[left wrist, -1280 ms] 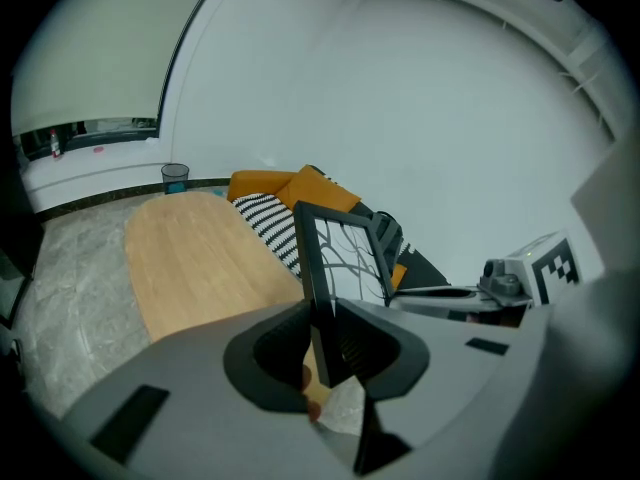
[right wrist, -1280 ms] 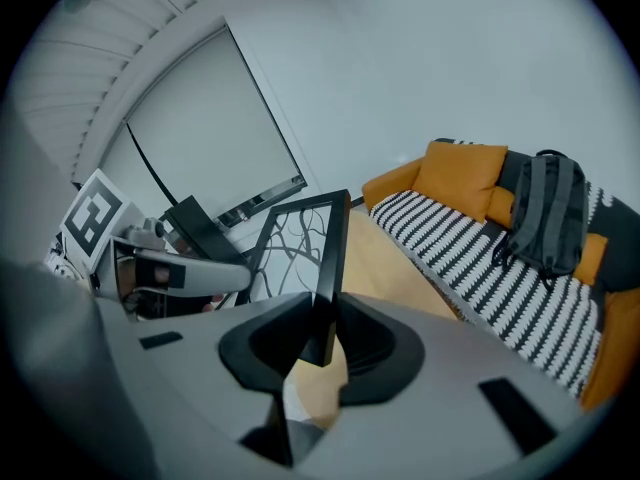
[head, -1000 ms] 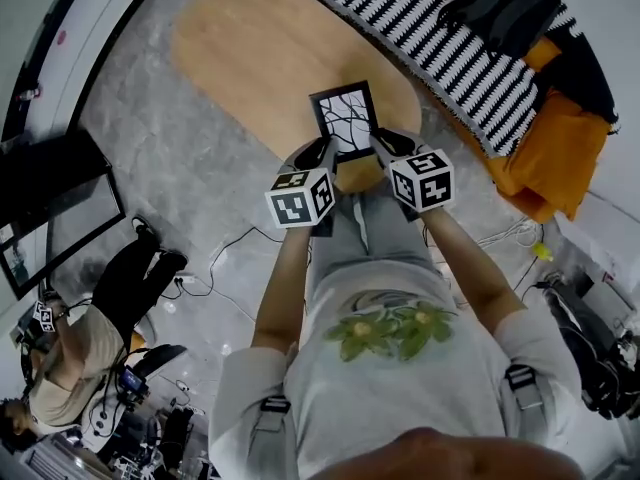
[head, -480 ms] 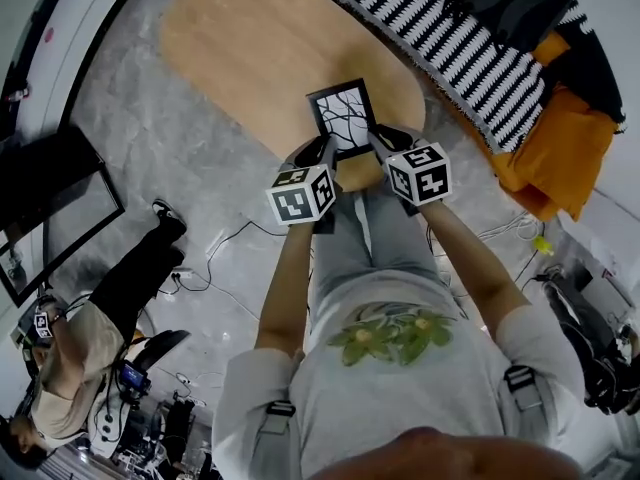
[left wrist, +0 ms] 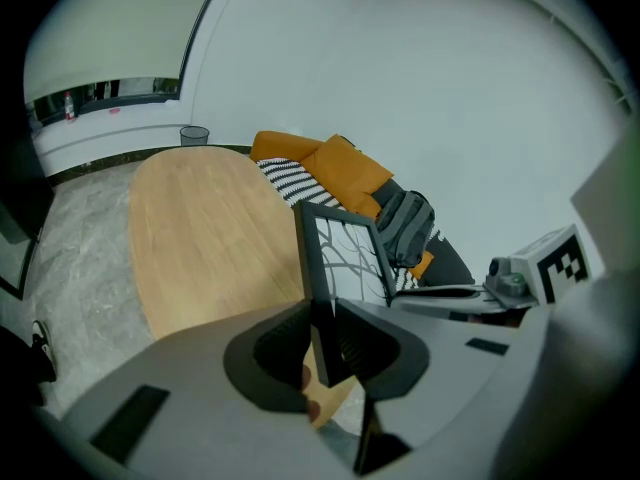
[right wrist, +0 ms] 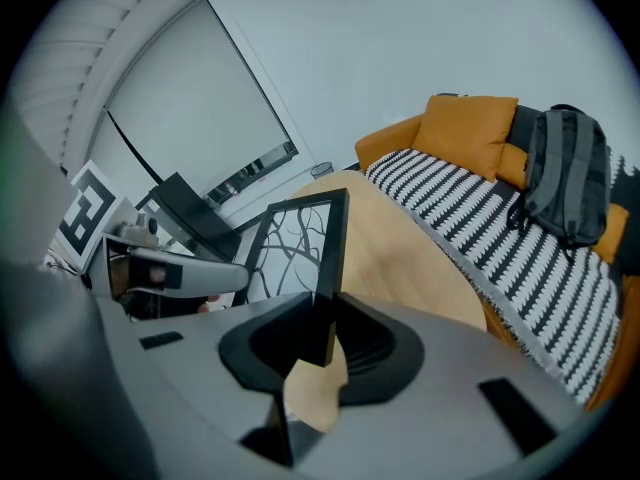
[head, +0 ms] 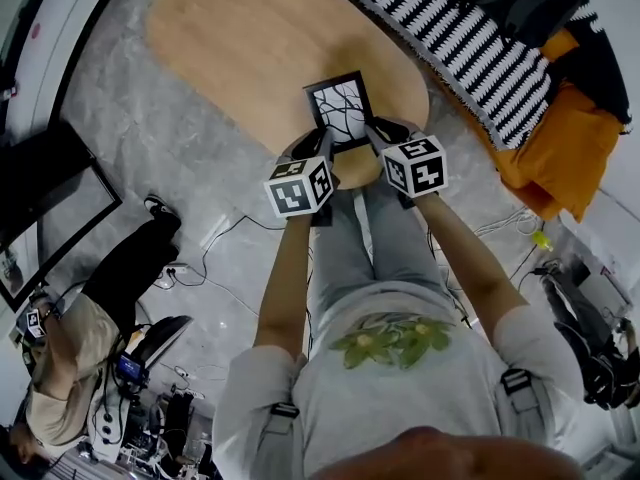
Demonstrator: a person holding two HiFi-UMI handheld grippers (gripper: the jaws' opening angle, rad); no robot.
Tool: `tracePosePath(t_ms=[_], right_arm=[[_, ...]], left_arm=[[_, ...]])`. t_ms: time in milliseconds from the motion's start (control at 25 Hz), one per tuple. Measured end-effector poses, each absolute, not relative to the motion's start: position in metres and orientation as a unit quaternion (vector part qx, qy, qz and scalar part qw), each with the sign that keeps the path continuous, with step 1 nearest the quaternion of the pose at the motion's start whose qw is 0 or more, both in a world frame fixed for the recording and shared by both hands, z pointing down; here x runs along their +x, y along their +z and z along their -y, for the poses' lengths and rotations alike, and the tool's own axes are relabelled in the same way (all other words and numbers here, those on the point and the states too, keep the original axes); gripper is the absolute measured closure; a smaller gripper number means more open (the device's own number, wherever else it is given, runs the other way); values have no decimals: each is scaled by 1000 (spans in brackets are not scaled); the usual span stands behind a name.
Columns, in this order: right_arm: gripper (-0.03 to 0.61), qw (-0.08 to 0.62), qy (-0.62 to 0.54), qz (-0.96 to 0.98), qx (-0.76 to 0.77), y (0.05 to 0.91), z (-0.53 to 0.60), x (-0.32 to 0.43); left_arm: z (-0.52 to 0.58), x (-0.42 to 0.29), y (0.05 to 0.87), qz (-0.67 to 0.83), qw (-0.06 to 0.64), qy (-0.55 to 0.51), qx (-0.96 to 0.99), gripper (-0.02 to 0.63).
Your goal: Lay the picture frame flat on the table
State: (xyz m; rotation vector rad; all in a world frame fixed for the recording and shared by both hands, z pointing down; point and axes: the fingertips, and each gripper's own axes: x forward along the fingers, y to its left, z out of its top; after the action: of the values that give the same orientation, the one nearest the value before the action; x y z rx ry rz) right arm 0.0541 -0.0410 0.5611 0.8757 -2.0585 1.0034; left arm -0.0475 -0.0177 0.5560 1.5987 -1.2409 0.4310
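Pinching the black picture frame (head: 340, 111) by its two side edges, the left gripper (head: 322, 148) and the right gripper (head: 375, 136) hold it between them over the near end of the oval wooden table (head: 240, 48). Each gripper view shows a frame edge wedged between that gripper's jaws, with the pads pressed on it. The left gripper has the frame's left side and the right gripper its right side. The frame's face, a print of bare black branches on white, faces the person. Whether its lower edge touches the table I cannot tell. Beyond the table stands an orange sofa (head: 560, 138) draped with a black-and-white striped throw (head: 450, 38), and a grey backpack (right wrist: 565, 183) rests on it.
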Motion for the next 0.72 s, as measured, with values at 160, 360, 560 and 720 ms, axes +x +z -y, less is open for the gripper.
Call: tracePosePath(t_ms=[160,360,560,720], right_arm=[[495,348,386,787,333,578,43,54],[495,356,386,785,328,598,43,52],[495,373,383,781,325,621,44,52],[494,379,392,774,322,638,44,54]], left_arm=[[19,-48,574,513,517,181,661,528],[18,-50,595,512,532,182,649,528],[19,-50,620,510,535,188,647,528],[20,-48,636,508,534,198,646,528]])
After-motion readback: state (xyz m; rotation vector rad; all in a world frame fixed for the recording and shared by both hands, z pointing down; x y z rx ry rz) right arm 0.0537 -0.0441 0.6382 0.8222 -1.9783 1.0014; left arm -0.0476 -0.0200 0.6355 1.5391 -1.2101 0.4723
